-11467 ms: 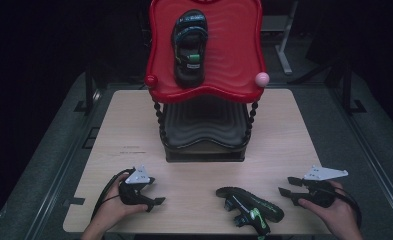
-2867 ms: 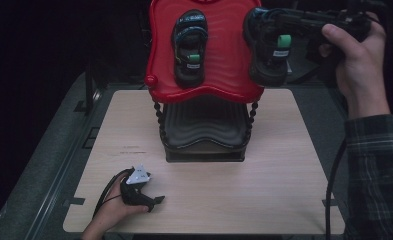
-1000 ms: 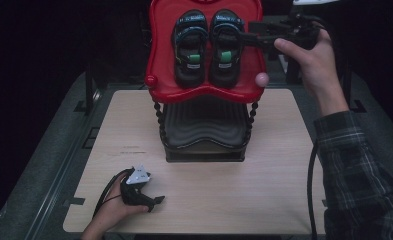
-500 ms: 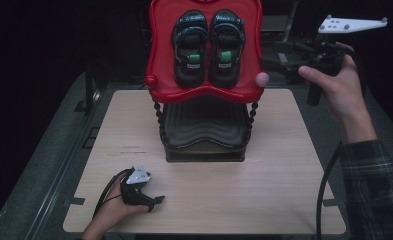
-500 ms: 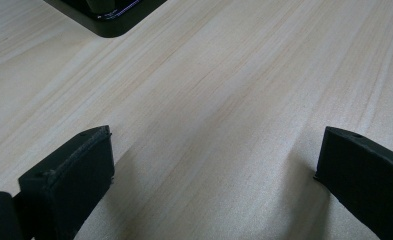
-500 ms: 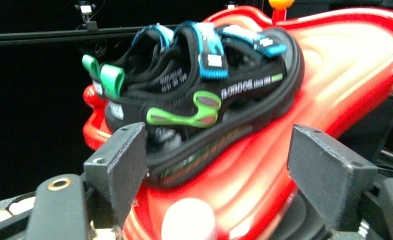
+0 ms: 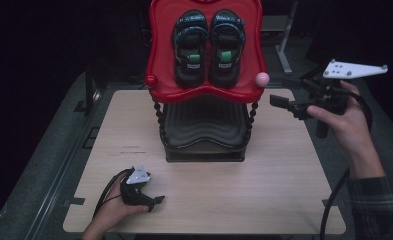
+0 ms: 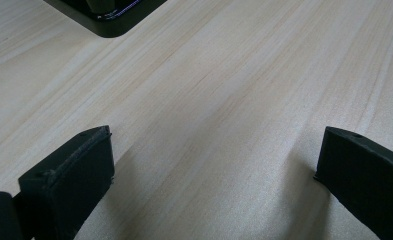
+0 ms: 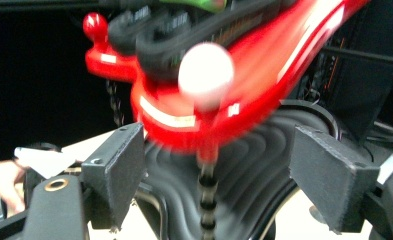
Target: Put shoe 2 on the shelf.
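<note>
Two black sandals with green tabs lie side by side on the red top shelf [image 7: 204, 94] of a two-tier stand: the left sandal [image 7: 189, 47] and the right sandal [image 7: 225, 45]. My right gripper [image 7: 280, 92] hangs in the air to the right of the stand, open and empty, pointing at it. In the right gripper view its jaws [image 9: 216, 165] frame the shelf's pink knob [image 9: 205, 70], with the sandals' soles blurred above. My left gripper [image 7: 156, 201] rests on the table near the front left. It is open [image 8: 214, 165] over bare wood.
Under the red shelf sits a black ribbed lower shelf [image 7: 204, 125], joined by beaded posts. A red knob [image 7: 150, 80] and a pink knob [image 7: 262, 78] mark the shelf's front corners. The wooden table [image 7: 284, 190] has bare room in front of and beside the stand.
The right gripper lifted the second sandal off the table, set it beside the first on the red shelf, let go, and has drawn back right and lower. The left gripper has not moved.
</note>
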Motion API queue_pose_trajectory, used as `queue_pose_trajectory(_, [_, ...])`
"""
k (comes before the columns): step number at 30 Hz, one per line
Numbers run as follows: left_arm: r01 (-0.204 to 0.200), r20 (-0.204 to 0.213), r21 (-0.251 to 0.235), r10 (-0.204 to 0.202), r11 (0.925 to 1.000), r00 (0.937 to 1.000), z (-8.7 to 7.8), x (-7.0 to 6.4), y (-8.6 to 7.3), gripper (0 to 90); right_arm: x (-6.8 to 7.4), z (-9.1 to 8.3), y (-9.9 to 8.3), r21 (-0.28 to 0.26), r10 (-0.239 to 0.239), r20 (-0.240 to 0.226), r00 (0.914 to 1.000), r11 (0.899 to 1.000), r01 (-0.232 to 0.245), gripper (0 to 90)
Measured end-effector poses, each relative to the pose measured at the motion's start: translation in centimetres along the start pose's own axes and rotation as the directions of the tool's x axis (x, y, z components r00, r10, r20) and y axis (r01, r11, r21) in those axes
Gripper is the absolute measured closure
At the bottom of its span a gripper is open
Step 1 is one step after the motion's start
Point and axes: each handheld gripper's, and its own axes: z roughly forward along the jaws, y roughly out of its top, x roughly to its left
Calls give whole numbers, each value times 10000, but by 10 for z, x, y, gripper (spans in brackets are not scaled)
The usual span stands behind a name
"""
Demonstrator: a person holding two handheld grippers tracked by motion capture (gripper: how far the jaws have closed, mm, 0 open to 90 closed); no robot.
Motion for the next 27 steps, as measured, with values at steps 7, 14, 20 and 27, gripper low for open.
queue_pose_trajectory(7, [10, 11, -14, -10, 10000, 10000, 0, 0, 0, 7, 8, -3, -43, 594, 70, 61, 10000, 9982, -73, 212])
queue_pose_trajectory(14, [18, -5, -31, -18, 10000, 10000, 0, 0, 0, 7, 15, -3, -93, 1392, 300, 302, 9991, 9897, -339, 189])
queue_pose_trajectory(20, [20, -1, -32, -20, 10000, 10000, 0, 0, 0, 7, 21, -3, -137, 2262, 509, 602, 9969, 9720, -633, 170])
queue_pose_trajectory(27, [19, -3, -30, -19, 10000, 10000, 0, 0, 0, 7, 27, -4, -182, 3247, 610, 938, 9937, 9417, -885, 170])
